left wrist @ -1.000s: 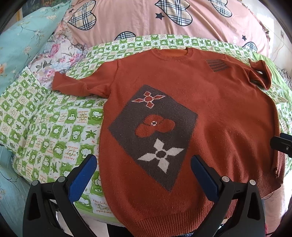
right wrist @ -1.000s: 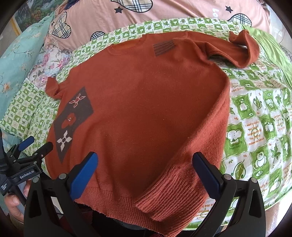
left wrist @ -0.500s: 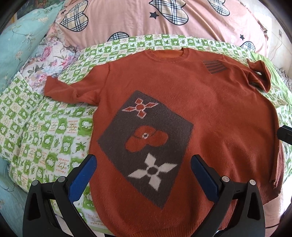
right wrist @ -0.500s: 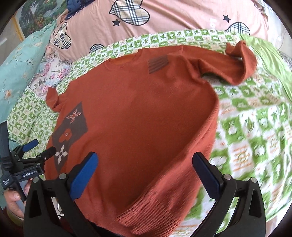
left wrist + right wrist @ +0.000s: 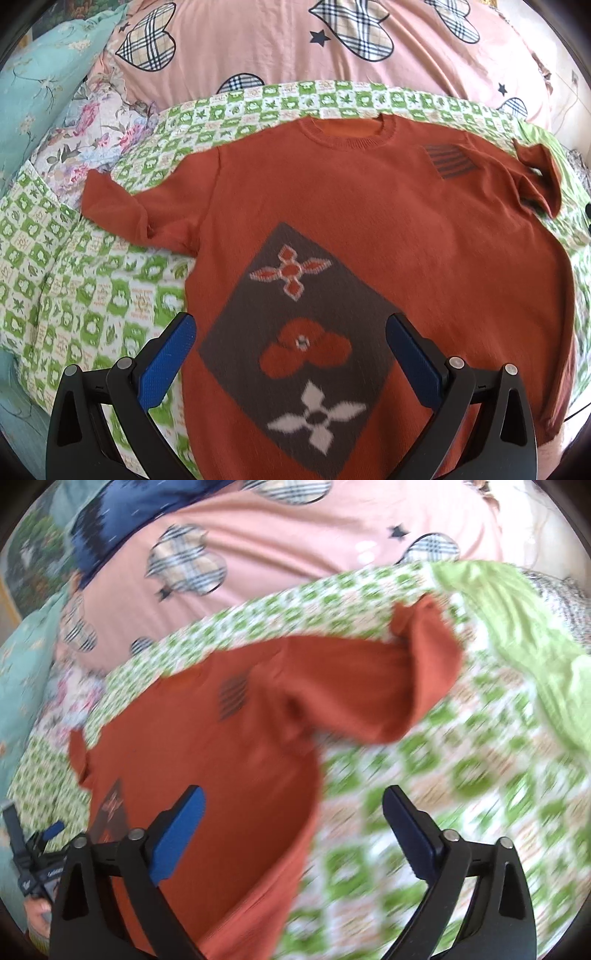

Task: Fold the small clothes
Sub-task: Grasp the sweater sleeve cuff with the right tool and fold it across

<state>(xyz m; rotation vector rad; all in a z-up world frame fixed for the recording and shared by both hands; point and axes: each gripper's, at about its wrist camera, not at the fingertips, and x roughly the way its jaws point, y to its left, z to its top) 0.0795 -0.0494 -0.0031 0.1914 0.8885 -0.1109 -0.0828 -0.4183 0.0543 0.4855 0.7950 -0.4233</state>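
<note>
Nearest the left camera, the left gripper [image 5: 290,354] is held wide open over the lower front of the sweater [image 5: 388,229], nothing between its blue pads [image 5: 166,360], the grey diamond patch [image 5: 306,347] framed by the two fingers. Compared with a second ago, that patch is seen larger and lower in the view, so the left gripper has been carried forward over the body while the hem has dropped out of sight. The right gripper [image 5: 293,834] is likewise spread wide and empty, and a big change is seen here: its view is smeared with motion blur and has been swung to the right, so that the sweater's side edge is now crossed between the fingers and the green checked sheet [image 5: 424,812] lies under the right-hand finger. The sweater is laid flat, front up, on that sheet, still wholly unfolded. Farther out, the right sleeve [image 5: 406,686] is seen bunched with its cuff curled upward, while the left sleeve [image 5: 122,210] is stretched out sideways. Beyond the collar, the pink quilt [image 5: 277,44] with plaid hearts is piled. Judged from the swing, the right sleeve is being approached for the first fold inward; no cloth has yet been gripped.
</note>
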